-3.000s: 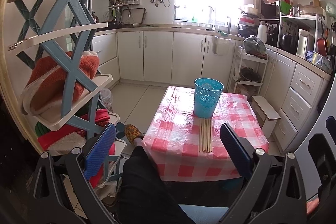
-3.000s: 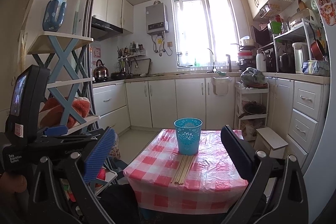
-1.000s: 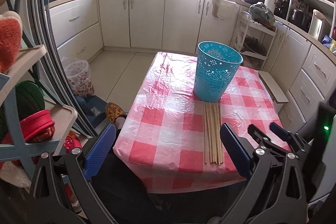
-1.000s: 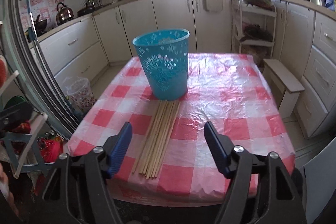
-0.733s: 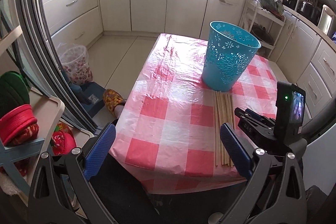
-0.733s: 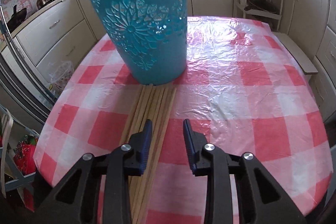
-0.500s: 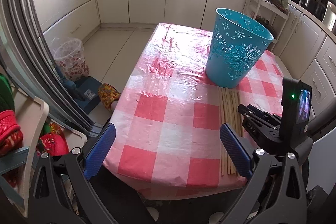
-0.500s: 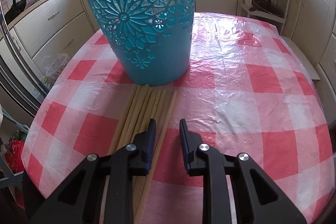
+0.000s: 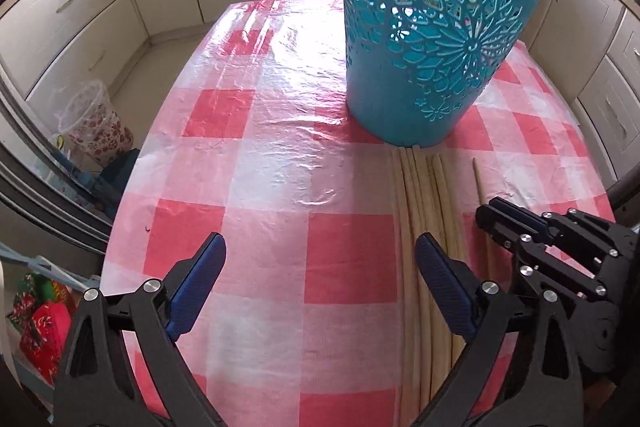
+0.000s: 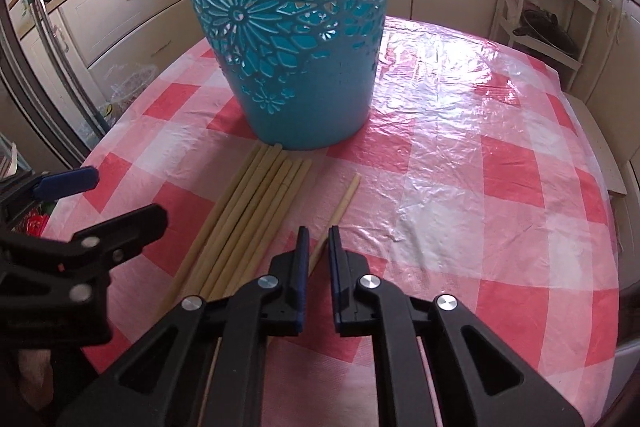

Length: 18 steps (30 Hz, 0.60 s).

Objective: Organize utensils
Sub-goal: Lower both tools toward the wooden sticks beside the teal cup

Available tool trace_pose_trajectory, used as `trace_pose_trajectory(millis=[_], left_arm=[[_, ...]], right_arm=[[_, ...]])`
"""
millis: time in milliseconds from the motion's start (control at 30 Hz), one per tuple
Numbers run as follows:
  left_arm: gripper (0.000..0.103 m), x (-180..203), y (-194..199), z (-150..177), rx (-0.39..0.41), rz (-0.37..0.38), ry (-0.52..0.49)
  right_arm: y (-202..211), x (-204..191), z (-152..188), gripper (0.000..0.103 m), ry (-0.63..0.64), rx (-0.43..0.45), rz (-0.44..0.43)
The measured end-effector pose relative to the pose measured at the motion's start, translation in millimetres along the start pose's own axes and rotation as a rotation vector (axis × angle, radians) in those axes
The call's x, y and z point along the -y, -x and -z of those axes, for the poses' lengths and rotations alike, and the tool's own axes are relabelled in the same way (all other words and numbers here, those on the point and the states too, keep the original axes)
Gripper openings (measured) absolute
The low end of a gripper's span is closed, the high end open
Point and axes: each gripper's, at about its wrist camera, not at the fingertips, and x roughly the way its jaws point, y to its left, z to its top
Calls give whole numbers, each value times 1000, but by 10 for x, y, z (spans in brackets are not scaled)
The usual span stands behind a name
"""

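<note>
One chopstick lies apart from the others on the checked tablecloth, a little to the right of the bundle, and it runs between the fingers of my right gripper. Its far tip points toward the blue basket but does not reach it. These jaws are nearly pressed together, with only a narrow gap around the stick; I cannot tell if the pads really touch the wood, because the near part of the stick is hidden behind the left finger.

Several more chopsticks lie side by side in a bundle, their far ends just at the foot of the basket. Their near ends are cut off under my right gripper body, so I cannot count them exactly.

From the left wrist view, my left gripper has its jaws spread wide and holds nothing. It hovers over the tablecloth to the left of the bundle; its right finger is over the left sticks of the bundle, and whether it touches them I cannot tell. The lonely stick shows here only in its far part, the rest is behind my right gripper. The basket stands upright, its top rim is cut off in the right wrist view.
</note>
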Motion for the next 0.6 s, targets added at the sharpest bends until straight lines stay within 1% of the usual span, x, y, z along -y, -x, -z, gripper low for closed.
trace_pose_trajectory(millis=[167, 233, 333, 467, 533, 600], left_arm=[[83, 83, -183, -64, -39, -31, -34], [83, 103, -195, -80, -39, -37, -41], [83, 162, -189, -131, -40, -51, -52], [82, 228, -114, -166, -30, -48, -51], [82, 269, -127, -160, -40, -51, -67], [82, 278, -115, -151, -41, -43, -59]], right_arm=[[-10, 158, -13, 7, 11, -28, -26], [-10, 178, -22, 7, 32, -38, -28], [-19, 208, -34, 8, 24, -43, -37], [-16, 242, -34, 10, 10, -31, -41], [-11, 259, -35, 10, 15, -24, -42], [-5, 283, -31, 10, 15, -23, -50]])
